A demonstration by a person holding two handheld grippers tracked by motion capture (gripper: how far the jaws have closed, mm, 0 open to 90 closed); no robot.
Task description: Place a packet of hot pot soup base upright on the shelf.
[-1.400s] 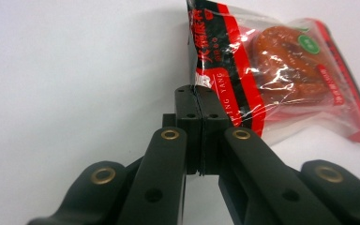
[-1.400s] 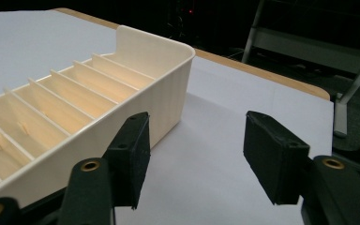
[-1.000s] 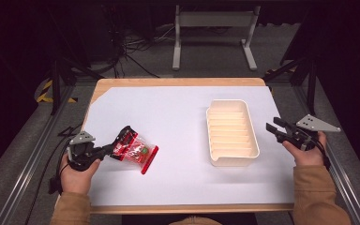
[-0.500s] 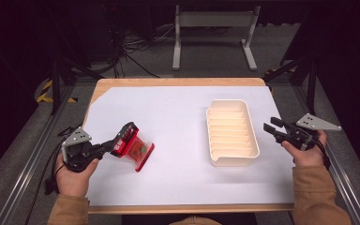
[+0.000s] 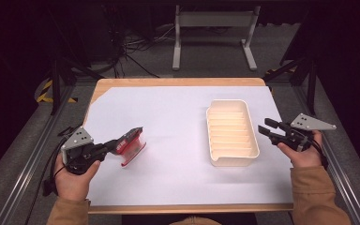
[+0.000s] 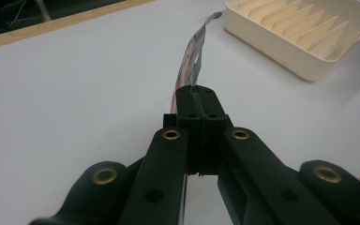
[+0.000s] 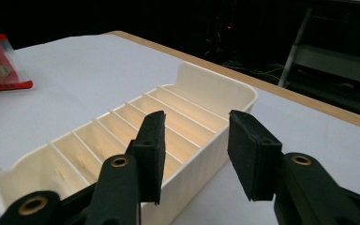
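A red snack packet [image 5: 131, 142] hangs tilted above the white table sheet [image 5: 168, 112] at the left. My left gripper [image 5: 117, 146] is shut on its near edge. In the left gripper view the packet [image 6: 192, 61] shows edge-on, running away from the closed gripper [image 6: 196, 93]. A cream ribbed tray [image 5: 209, 123] lies on the right half of the sheet. Just beyond its right wall my right gripper [image 5: 265, 131] is held open with nothing between its fingers. In the right gripper view, the gripper [image 7: 194, 140] stands over the tray's rim [image 7: 206, 89], with the packet [image 7: 0, 65] far off at the left.
The wooden table edge [image 5: 178, 82] frames the sheet at the back. Dark floor, cables and a metal stand [image 5: 211, 33] lie beyond it. A metal rail [image 5: 28, 159] runs along the left side. The tray [image 6: 309, 65] holds several bare slots.
My left hand has lifted the packet off the sheet and tipped it more upright. The right gripper has stayed where it was.
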